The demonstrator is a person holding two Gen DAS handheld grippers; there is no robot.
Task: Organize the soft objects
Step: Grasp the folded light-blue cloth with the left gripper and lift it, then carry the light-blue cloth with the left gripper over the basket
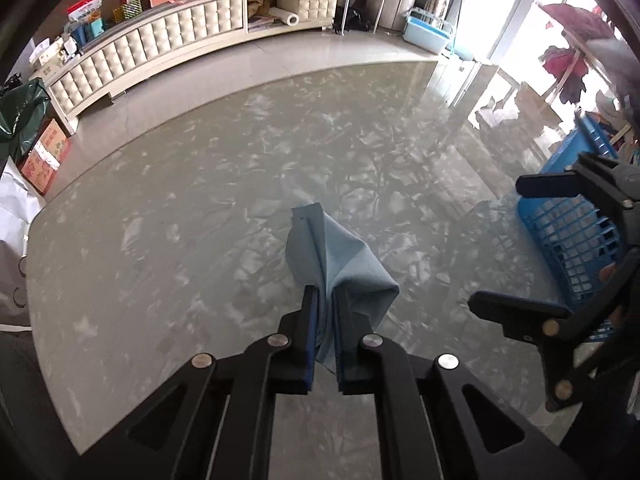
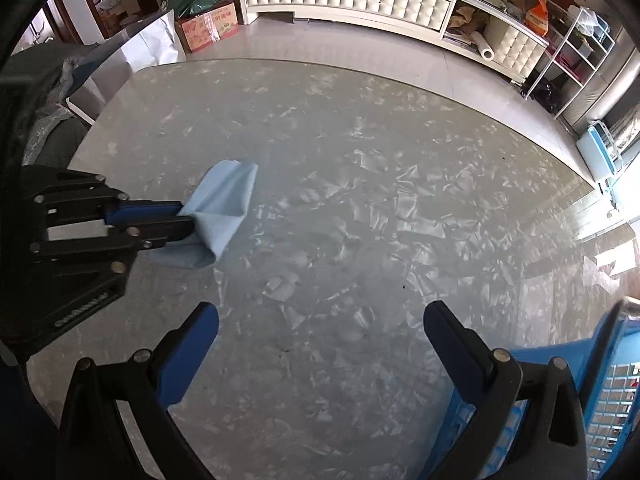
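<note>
I can make out no text clearly enough to read. The cardboard box [image 2: 208,26] on the floor by the long cabinet carries red printed characters on its side, too small and blurred for me to make out. The orange bag [image 2: 538,20] on the shelf and the red packet [image 1: 85,7] on the cabinet top bear print too, equally illegible.

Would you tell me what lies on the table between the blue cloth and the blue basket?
Nothing: the right wrist view shows bare table between cloth and basket.
</note>
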